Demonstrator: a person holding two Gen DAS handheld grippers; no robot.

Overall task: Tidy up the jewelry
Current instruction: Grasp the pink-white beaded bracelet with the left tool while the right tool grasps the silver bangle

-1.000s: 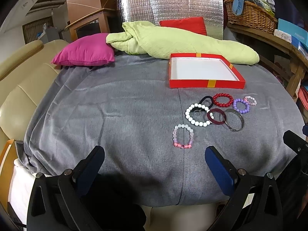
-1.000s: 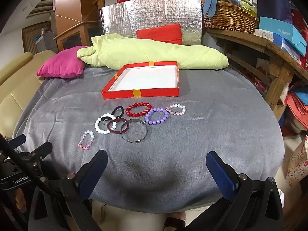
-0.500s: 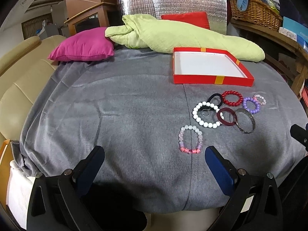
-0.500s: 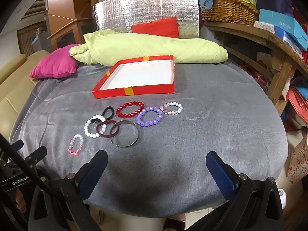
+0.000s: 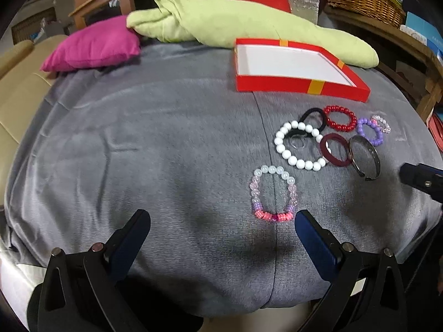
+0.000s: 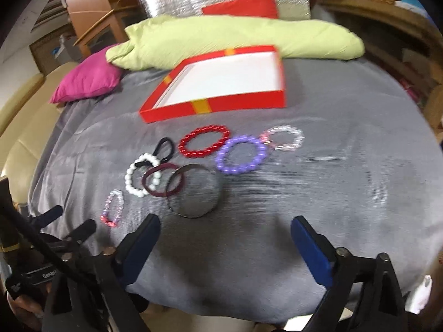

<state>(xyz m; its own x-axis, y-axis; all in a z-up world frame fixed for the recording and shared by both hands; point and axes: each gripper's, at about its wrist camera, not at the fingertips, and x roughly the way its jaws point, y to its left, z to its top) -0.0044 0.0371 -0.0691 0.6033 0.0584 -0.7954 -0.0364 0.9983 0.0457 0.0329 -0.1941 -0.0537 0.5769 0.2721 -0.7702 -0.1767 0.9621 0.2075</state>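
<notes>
Resting on the grey cloth (image 5: 155, 144), eight pieces of jewelry lie loose in front of the red tray (image 5: 300, 87), which has a white floor and holds nothing. Nearest the left gripper (image 5: 221, 229) is the pink-and-clear bead bracelet (image 5: 273, 193), just beyond its right finger. Behind that come the white bead bracelet (image 5: 300, 145), the maroon bangle (image 5: 334, 150) and the metal bangle (image 5: 364, 157), overlapping in a row. Farther back lie the black hair tie (image 5: 311, 116), the red bead bracelet (image 5: 340, 118), the purple bead bracelet (image 5: 370, 131) and the small pale pink bracelet (image 5: 382, 123).

Legible writing: a label on the left gripper body, seen in the right wrist view, begins "Gen"; the remainder is blurred.

Jaw state: the left gripper stands wide open with nothing between its fingers. The right gripper (image 6: 225, 235) is also wide open and empty; its jaws have just been closing slightly, with only bare cloth between them.

Changes from the earlier frames: both grippers have come forward and lower, so the jewelry sits larger and nearer in both views. The metal bangle now lies just ahead of the right gripper's left finger. The right wrist view is now motion-blurred. The jewelry and tray have not shifted on the cloth.
</notes>
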